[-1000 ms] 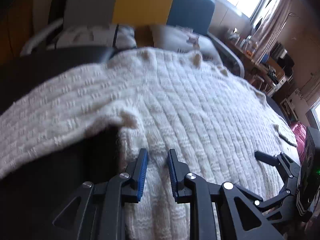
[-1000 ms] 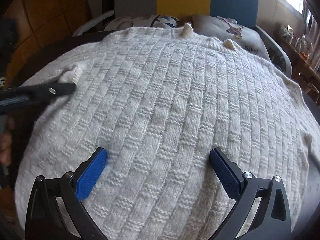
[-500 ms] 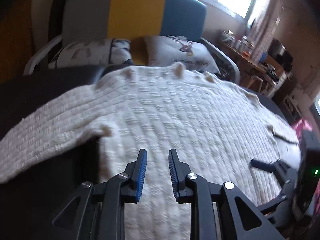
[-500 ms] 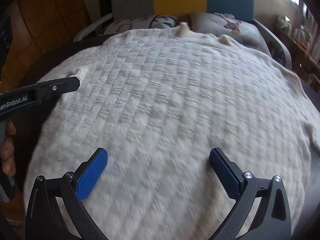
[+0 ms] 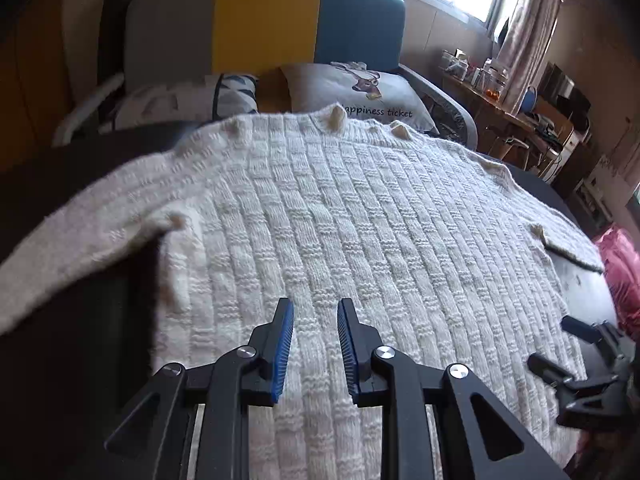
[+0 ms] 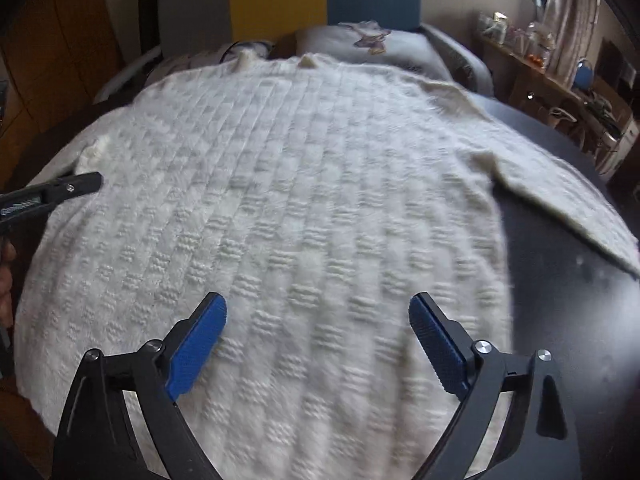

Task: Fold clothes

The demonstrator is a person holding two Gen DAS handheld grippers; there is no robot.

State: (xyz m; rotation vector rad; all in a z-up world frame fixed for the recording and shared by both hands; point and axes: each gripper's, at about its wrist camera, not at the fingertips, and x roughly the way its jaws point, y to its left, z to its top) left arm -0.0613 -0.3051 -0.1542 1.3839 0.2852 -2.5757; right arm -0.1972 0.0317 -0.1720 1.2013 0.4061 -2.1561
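Observation:
A cream knitted sweater (image 5: 360,220) lies spread flat on a dark surface (image 6: 560,280), its neckline at the far end. One sleeve (image 5: 80,232) stretches out left, the other sleeve (image 6: 580,208) right. My left gripper (image 5: 315,304) hovers over the lower left of the sweater body, its blue pads a narrow gap apart with nothing between them. My right gripper (image 6: 318,304) stands wide open above the lower right of the body, holding nothing. The right gripper (image 5: 554,344) also shows in the left wrist view, near the hem at the right.
Two pillows (image 5: 360,88) lean against a grey, yellow and blue backrest (image 5: 264,20) beyond the neckline. A cluttered desk (image 5: 500,96) stands at the far right. A pink bundle (image 5: 620,264) lies by the right edge. A hand (image 6: 6,256) holds the left gripper (image 6: 92,182).
The left gripper has drawn back and up from the sweater's left armpit, gap unchanged. The right gripper has shifted right, bringing the right sleeve and dark surface into view. The sweater lies as before.

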